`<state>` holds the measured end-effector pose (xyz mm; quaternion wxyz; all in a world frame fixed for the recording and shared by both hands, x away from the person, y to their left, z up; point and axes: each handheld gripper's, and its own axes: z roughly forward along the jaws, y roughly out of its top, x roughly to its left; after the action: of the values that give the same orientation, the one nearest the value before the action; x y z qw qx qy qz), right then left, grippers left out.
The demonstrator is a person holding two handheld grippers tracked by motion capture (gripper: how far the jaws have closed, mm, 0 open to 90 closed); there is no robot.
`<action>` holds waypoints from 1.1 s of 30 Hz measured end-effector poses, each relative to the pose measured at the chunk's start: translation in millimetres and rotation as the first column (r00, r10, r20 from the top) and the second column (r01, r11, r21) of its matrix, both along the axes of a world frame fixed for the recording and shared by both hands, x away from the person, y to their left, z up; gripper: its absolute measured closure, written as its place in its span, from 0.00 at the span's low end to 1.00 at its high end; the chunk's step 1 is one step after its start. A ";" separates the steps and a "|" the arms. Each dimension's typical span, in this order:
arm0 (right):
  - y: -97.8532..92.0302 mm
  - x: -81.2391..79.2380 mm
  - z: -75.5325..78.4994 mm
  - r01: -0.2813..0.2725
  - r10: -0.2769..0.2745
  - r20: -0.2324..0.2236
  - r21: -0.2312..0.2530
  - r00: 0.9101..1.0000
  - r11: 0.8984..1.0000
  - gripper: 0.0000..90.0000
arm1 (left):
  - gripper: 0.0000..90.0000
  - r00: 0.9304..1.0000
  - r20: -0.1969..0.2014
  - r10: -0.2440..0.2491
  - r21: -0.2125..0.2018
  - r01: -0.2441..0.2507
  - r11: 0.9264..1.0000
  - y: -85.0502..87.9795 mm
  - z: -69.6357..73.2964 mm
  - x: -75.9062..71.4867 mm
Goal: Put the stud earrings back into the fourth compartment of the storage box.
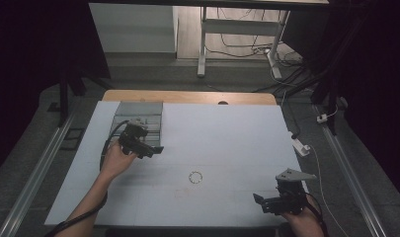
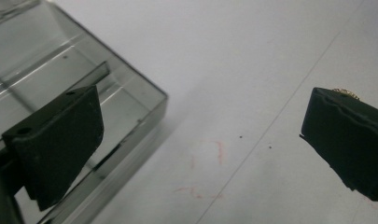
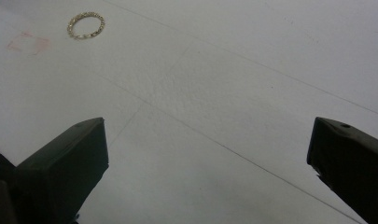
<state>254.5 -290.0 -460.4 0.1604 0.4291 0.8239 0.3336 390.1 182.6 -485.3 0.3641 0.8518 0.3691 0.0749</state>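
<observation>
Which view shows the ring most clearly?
The right gripper view: the ring lies unobstructed on the table, with its gold, textured band visible. In the high view it is a tiny circle. In the left gripper view, a jaw hides nearly all of it.

room was dim, dark from 9 and 3 o'clock; white table (image 1: 227,133) evenly lit; close jaws soft, slightly blurred.

Left tongs (image 1: 155,149) and right tongs (image 1: 259,201) both gape wide, empty.
</observation>
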 end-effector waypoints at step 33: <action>1.0 0.3 -0.5 -0.006 0.006 -0.006 -0.011 1.000 1.000 0.00 | 0.00 0.985 -0.024 -0.169 0.096 0.171 0.981 -113.2 -21.4 -22.0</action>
<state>254.8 -288.9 -461.0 0.1590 0.4268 0.8275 0.3284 368.1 69.4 -506.7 0.3241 0.8976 0.2937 0.0550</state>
